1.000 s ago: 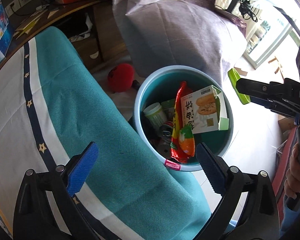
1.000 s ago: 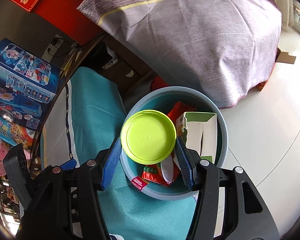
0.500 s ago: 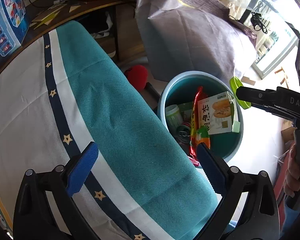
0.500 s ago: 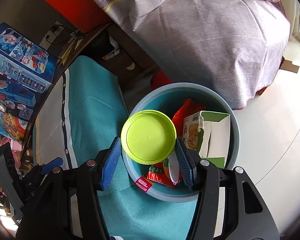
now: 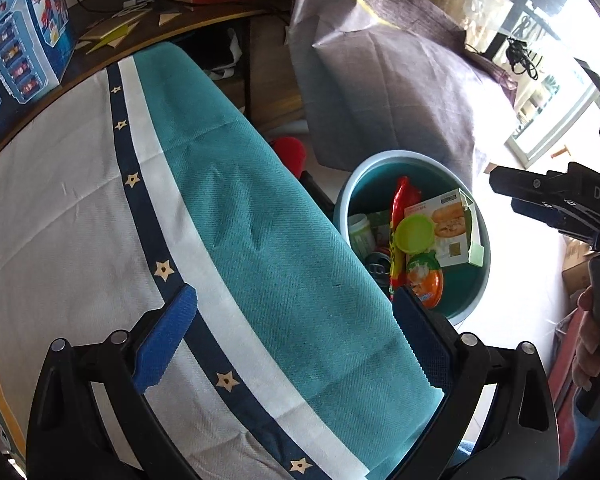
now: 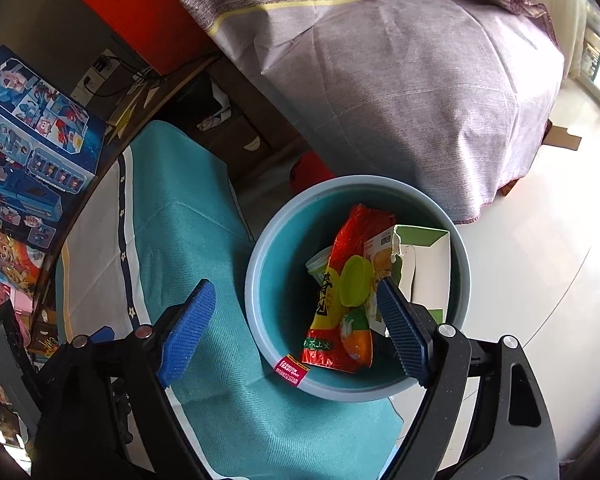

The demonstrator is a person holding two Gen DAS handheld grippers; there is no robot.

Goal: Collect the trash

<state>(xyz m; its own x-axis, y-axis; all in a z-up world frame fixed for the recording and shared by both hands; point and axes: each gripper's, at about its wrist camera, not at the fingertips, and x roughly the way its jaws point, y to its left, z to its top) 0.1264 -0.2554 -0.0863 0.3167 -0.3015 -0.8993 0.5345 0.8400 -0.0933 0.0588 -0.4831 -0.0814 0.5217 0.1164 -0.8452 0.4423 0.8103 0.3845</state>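
The round lime-green plastic lid (image 6: pixel 355 281) lies inside the round light-blue plastic bin (image 6: pixel 260 248), ahead of and between the spread fingers of the right gripper (image 6: pixel 296 326). It rests against a red and yellow foil snack packet (image 6: pixel 338 280) and a torn white and green cardboard food box (image 6: pixel 424 264). The right gripper's jaws stand wide apart and hold nothing. The left gripper (image 5: pixel 294 338) is likewise wide open and empty, poised over a teal woven tablecloth with a navy star-dotted stripe (image 5: pixel 260 240), with the bin beyond its right finger.

The lid looks light, thin and stiff, probably smooth enough to slip, so a pinch across its rim would suit best. The packet seems soft and crinkly, the box light and crushable.

The left wrist view shows a pale green lidded cup (image 5: pixel 360 230) and a can top deep in the bin, plus the person's hand (image 5: pixel 592 336) on the right gripper's handle. The right wrist view shows the bin's near rim and a pink label there.
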